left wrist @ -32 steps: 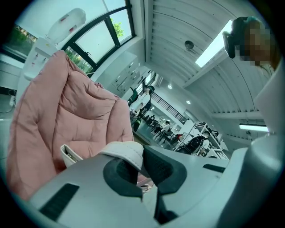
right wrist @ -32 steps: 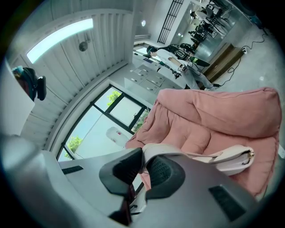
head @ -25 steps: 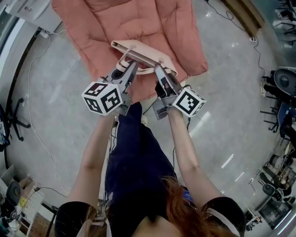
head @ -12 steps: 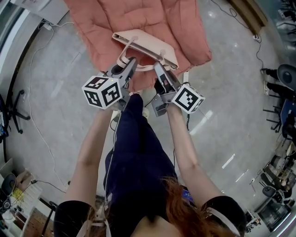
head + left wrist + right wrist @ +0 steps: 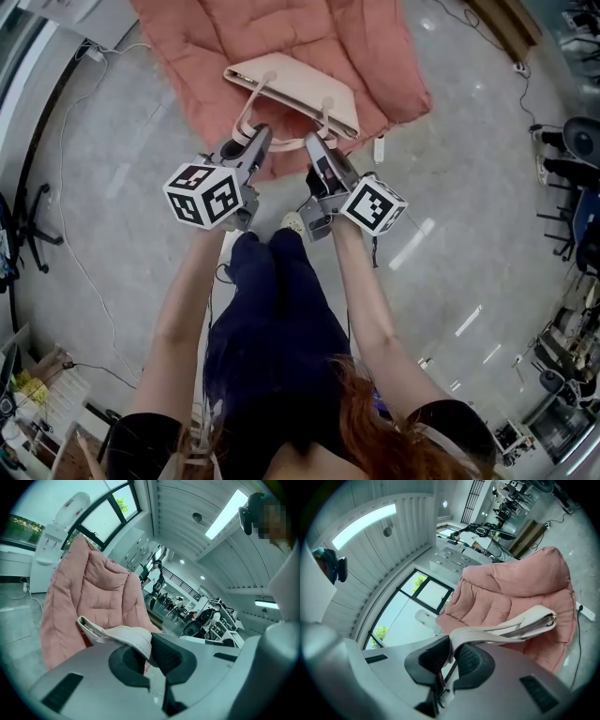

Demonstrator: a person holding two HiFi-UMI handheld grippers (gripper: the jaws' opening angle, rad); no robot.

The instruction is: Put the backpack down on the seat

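Fingers (image 5: 172, 659) of the left gripper (image 5: 150, 654) are pinched shut on a pale strap (image 5: 133, 638) of the backpack (image 5: 298, 86), and the right gripper (image 5: 451, 657) clamps the other strap (image 5: 487, 631) the same way, so neither hand is free. From both sets of fingertips the bag lies straight ahead and slightly lower, hanging from its two straps over the front part of the seat (image 5: 370, 56). Its long axis runs crosswise to the grippers, from the seat's left side toward its right front corner in the head view. The grippers sit side by side at about equal reach, one to each strap, so neither is clearly the nearer. Whether the bag's underside already touches the cushion cannot be told. The coming move looks like an even lowering with both hands together, keeping that long axis level, before either pinch lets go. The seat is a thick, quilted pink cushion with a sloping back, soft enough that the bag may slump or slide toward the front edge. Around it lies a glossy grey floor (image 5: 469, 178) with a loose cable (image 5: 67, 178) at the left, and beyond, a tall window (image 5: 101, 522) and distant equipment.
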